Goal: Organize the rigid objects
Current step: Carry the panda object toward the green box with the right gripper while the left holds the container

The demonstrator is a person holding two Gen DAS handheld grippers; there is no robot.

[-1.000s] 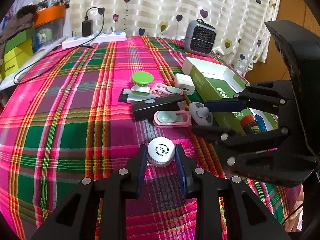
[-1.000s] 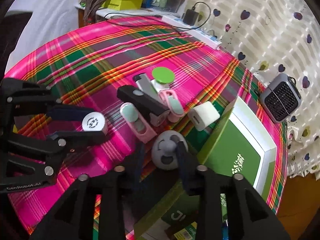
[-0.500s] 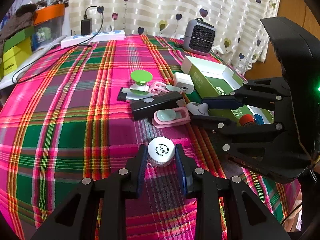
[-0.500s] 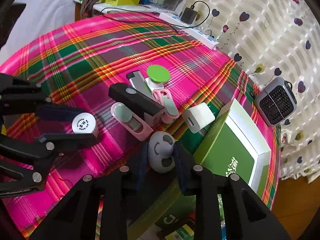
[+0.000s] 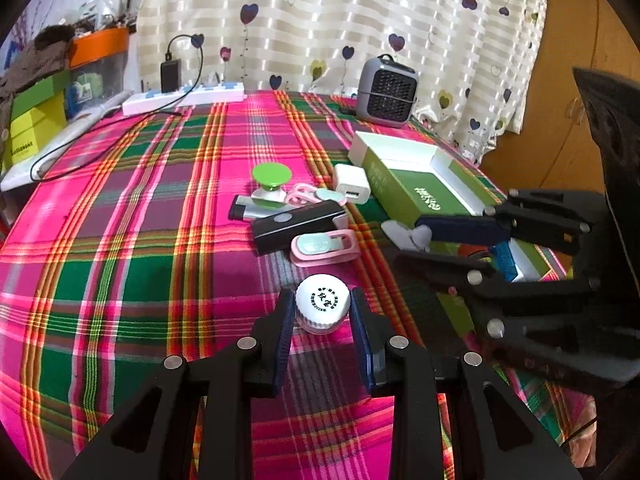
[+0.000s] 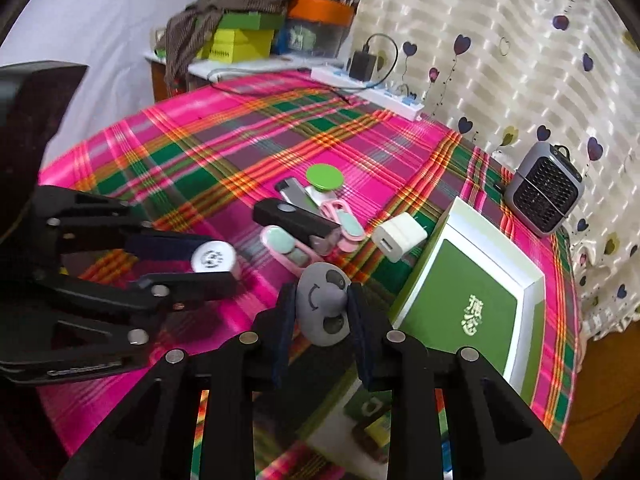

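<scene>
Gripping grey panda-faced toy [image 6: 323, 304] | right gripper [image 6: 320, 312] | round, smiling

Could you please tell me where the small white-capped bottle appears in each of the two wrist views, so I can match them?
Left wrist view: the small white-capped bottle sits bottom centre, between the left gripper fingers.
Right wrist view: it is at middle left, between the same fingers, seen from the side.
Shared landmark: the black rectangular bar just beyond it on the plaid cloth.
</scene>
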